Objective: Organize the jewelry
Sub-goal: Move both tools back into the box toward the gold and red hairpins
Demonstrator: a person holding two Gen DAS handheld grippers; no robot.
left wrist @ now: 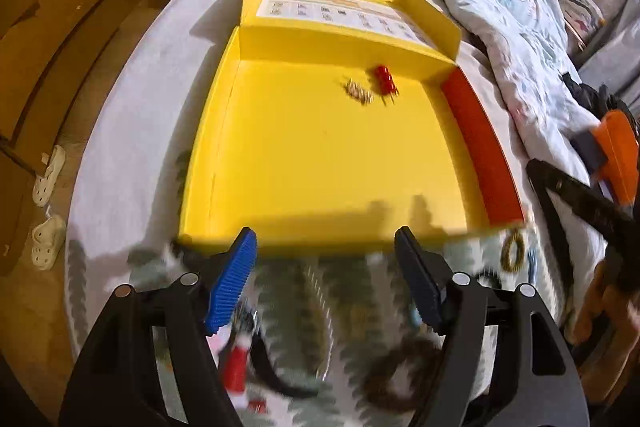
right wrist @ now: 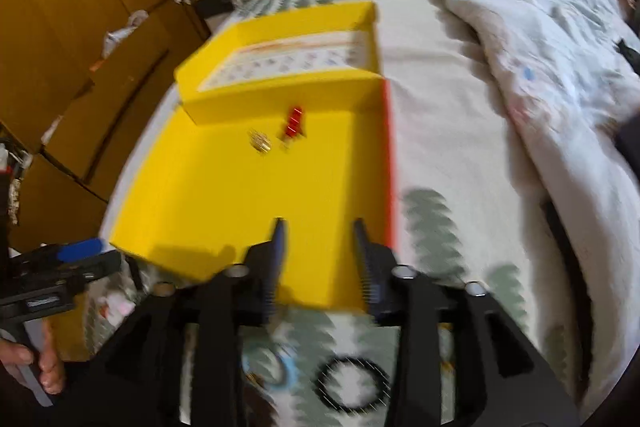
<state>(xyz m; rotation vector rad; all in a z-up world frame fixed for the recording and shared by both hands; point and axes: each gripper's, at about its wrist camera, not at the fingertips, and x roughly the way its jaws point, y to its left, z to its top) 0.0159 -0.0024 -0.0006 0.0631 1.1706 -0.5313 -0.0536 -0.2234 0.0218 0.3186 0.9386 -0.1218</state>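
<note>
An open yellow box point(left wrist: 320, 163) lies on the bed, also in the right wrist view point(right wrist: 240, 203). Inside near its far wall lie a red piece point(left wrist: 385, 79) point(right wrist: 293, 123) and a small gold piece point(left wrist: 359, 93) point(right wrist: 260, 141). My left gripper point(left wrist: 326, 247) is open and empty over the box's near edge. My right gripper point(right wrist: 320, 227) is open and empty over the box's near right corner. On the bedspread below lie a gold ring point(left wrist: 514, 251), a brown loop point(left wrist: 400, 375), a red-and-white item point(left wrist: 236, 367), a black ring point(right wrist: 352, 379) and a light blue ring point(right wrist: 280, 367), all blurred.
The box's lid point(left wrist: 344, 7) lies open behind it. A crumpled duvet point(left wrist: 500, 7) covers the bed's right side. Wooden cabinets point(right wrist: 80, 47) and white slippers point(left wrist: 48, 211) are at the left. The other gripper shows at the edge of each view point(left wrist: 616, 155) point(right wrist: 60, 267).
</note>
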